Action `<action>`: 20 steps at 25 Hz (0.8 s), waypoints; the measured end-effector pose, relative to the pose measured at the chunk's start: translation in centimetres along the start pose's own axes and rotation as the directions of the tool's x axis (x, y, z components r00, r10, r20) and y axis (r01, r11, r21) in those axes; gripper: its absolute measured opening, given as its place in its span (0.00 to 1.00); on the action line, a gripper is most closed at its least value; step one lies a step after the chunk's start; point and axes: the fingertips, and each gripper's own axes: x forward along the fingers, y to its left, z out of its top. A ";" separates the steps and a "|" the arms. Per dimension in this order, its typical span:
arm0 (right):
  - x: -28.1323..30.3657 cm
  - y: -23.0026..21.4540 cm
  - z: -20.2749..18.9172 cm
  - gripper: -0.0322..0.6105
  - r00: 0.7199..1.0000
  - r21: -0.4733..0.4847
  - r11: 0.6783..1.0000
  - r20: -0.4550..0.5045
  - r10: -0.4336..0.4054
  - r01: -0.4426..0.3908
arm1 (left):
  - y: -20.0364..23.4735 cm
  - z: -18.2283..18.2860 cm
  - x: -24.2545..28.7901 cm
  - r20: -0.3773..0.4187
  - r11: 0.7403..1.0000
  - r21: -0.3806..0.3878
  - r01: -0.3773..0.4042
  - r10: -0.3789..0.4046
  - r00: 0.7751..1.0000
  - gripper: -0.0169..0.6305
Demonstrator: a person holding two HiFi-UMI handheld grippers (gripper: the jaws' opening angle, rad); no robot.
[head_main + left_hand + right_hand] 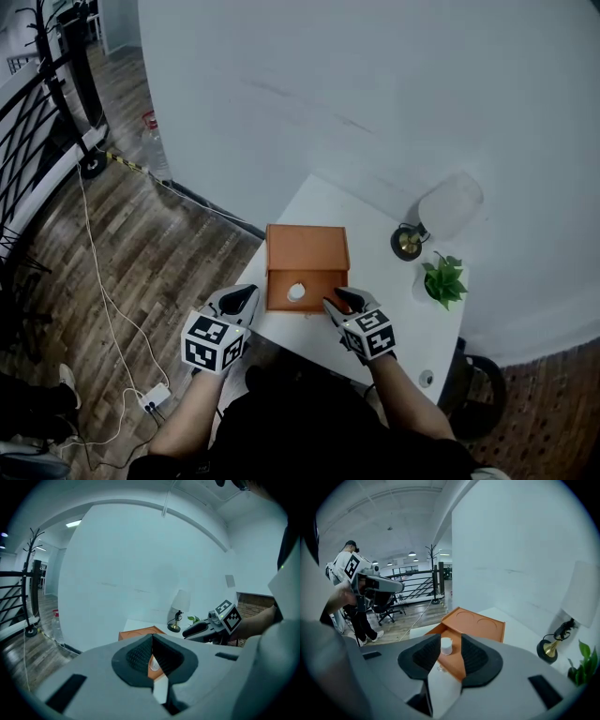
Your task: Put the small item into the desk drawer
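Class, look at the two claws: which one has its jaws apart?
The right claw: a clear gap shows between its jaws, whereas the left claw has jaws that meet at their tips.

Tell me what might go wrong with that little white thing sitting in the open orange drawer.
The white item stands upright in the open drawer; a quick push shut could topple it.
The right gripper, jaws apart, is close to it and might knock it.
Pushing may slide the whole orange box instead of closing it.
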 end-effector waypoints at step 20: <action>-9.7 -7.6 4.8 0.13 0.944 0.005 0.990 0.302 0.130 -0.139 | -5.7 4.0 5.7 0.023 0.990 0.007 -0.138 0.137 0.990 0.04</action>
